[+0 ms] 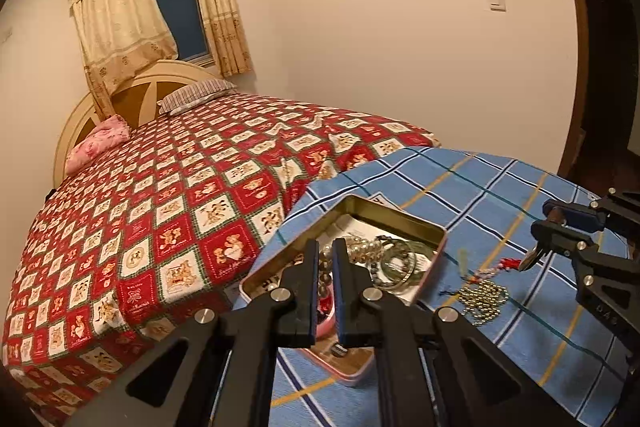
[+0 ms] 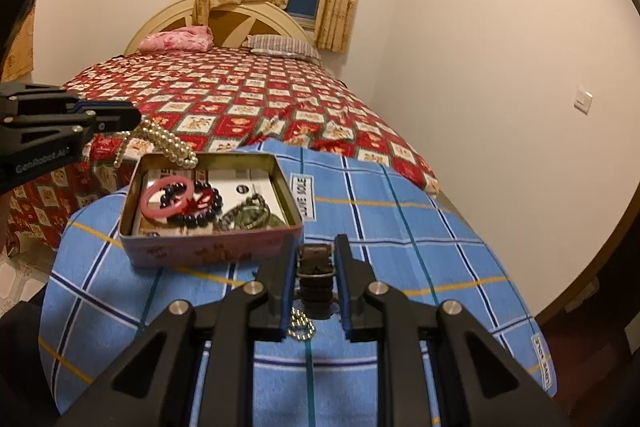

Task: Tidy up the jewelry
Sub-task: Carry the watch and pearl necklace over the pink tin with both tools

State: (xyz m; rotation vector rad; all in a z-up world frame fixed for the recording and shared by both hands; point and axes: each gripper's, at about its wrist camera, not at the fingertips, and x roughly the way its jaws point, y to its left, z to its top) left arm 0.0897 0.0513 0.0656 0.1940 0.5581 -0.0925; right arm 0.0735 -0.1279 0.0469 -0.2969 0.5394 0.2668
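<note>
The tin (image 2: 208, 247) is thin metal, dull gold and faintly shiny inside, pink and printed outside. It sits on a soft woven blue cloth (image 2: 400, 247), matt, over the table. In the tin lie a glossy pink bangle (image 2: 154, 213), polished dark beads (image 2: 200, 219) and printed paper (image 2: 248, 187). The pearl string (image 2: 168, 143) gleams. The gold bead chain (image 1: 482, 299) is shiny metal. The fingers (image 1: 308, 283) are matt black plastic with bright metal pins. The bedspread (image 1: 160, 211) is printed cotton-like cloth; the headboard (image 2: 256, 23) looks like smooth painted wood.
</note>
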